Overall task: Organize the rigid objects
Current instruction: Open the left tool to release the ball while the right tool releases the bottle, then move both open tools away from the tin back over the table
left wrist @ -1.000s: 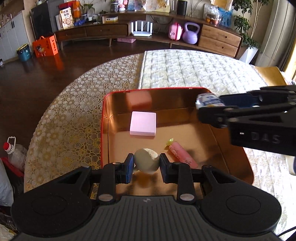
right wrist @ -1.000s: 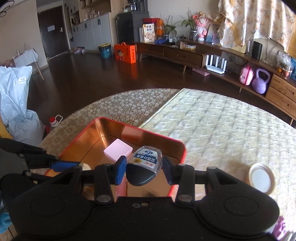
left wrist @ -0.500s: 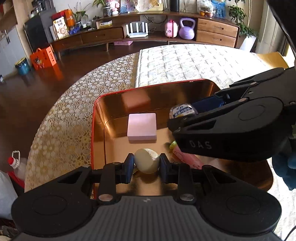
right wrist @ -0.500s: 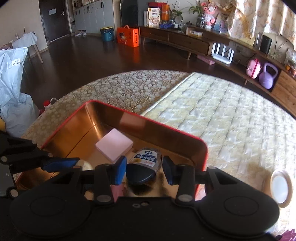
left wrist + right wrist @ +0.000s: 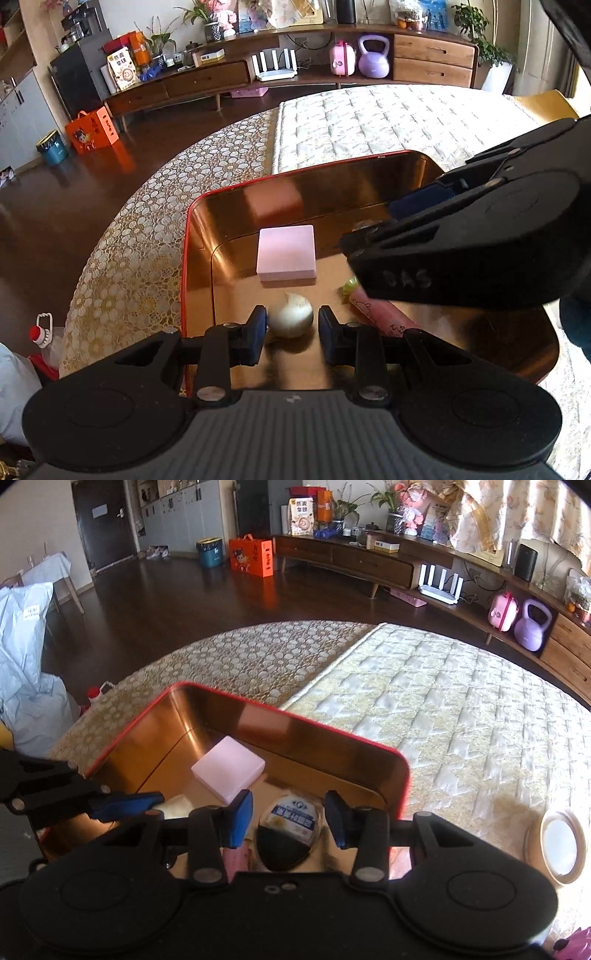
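Lace cloth covers the round surface [image 5: 122, 258] where we sort hard odds and ends into a red-rimmed copper tin [image 5: 186, 258]. Nearest the lens, our left tongs [image 5: 291, 326] are clamped on a white egg-shaped piece [image 5: 290, 319], held low over the tin floor at its near end. Our right tongs [image 5: 288, 810] reach in from the right side, flanking a small dark-capped bottle [image 5: 291, 819] with a blue and white label. The bottle is blurred, and we cannot tell whether the pads press on it or merely stand beside it. It hangs inside the tin near the right wall.

Both hands pitch steeply downward, wrists fairly level, the right tool crossing above the left one's reach.

As we judge it, the step is setting both pieces down. It should go best if we lower each until it touches the floor before parting the tongs. The egg may roll and the bottle may tip. We would also keep them clear of the pink tube [image 5: 376, 314] lying between them.

Further in, a pink square block [image 5: 286, 253] lies flat mid-tin. A round lid [image 5: 561, 845] waits outside on the cloth. Beyond stand a long wooden sideboard [image 5: 207, 77] and a purple kettlebell [image 5: 373, 57].
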{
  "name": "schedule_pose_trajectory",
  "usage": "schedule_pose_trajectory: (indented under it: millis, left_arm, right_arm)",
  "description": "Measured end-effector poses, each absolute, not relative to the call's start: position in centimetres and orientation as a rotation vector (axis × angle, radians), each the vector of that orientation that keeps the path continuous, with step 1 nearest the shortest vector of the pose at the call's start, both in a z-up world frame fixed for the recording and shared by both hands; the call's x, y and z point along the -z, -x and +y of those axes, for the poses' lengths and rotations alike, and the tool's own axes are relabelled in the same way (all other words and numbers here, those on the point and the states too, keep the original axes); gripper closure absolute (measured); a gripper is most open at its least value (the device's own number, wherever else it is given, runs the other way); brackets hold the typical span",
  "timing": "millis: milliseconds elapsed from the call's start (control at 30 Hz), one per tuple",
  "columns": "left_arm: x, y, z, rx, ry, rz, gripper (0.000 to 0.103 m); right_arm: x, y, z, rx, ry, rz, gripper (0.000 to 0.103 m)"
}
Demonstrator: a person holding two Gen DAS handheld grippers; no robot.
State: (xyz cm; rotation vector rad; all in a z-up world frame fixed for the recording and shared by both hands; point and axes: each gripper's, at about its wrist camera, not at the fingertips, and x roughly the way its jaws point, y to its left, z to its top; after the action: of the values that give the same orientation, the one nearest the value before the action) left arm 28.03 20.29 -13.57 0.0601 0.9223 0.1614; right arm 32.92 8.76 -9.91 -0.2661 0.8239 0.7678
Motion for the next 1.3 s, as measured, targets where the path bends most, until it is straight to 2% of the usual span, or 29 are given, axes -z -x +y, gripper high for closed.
schedule_pose_trajectory:
  millis: [367, 400, 433, 500, 633, 933, 1000, 1167, 1300]
  left_arm:
    - [12.1, -27.0, 19.9, -0.147, -0.014, 0.904, 0.072]
    - [11.9, -26.9, 19.8, -0.147, -0.013, 0.900, 0.064]
    - [11.6, -26.6, 19.7, -0.147, -0.010, 0.892, 0.049]
    - [11.0, -26.1, 19.5, -0.148, -0.003, 0.865, 0.038]
    - [9.9, -25.3, 19.0, -0.139, 0.005, 0.851, 0.038]
    - [8.3, -23.4, 17.8, -0.124, 0.027, 0.835, 0.038]
    - [8.0, -22.9, 17.5, -0.122, 0.032, 0.830, 0.038]
    - [7.3, -21.7, 16.5, -0.117, 0.028, 0.820, 0.038]
    - [6.8, -20.8, 15.4, -0.104, 0.032, 0.814, 0.038]
  right_arm:
    - [7.6, -31.6, 6.6, -0.777, 0.199, 0.793, 0.052]
    - [7.3, -31.3, 6.4, -0.780, 0.192, 0.789, 0.052]
    - [7.0, -31.1, 6.1, -0.782, 0.186, 0.784, 0.052]
    - [6.5, -30.7, 5.5, -0.788, 0.176, 0.774, 0.051]
    - [5.5, -29.9, 4.2, -0.794, 0.148, 0.760, 0.049]
    - [3.8, -27.5, 1.4, -0.809, 0.070, 0.736, 0.037]
    - [3.5, -26.6, 0.7, -0.800, 0.072, 0.713, 0.030]
    - [2.6, -25.0, -1.6, -0.790, 0.052, 0.682, 0.027]
    - [1.8, -23.9, -3.9, -0.778, 0.029, 0.656, 0.019]
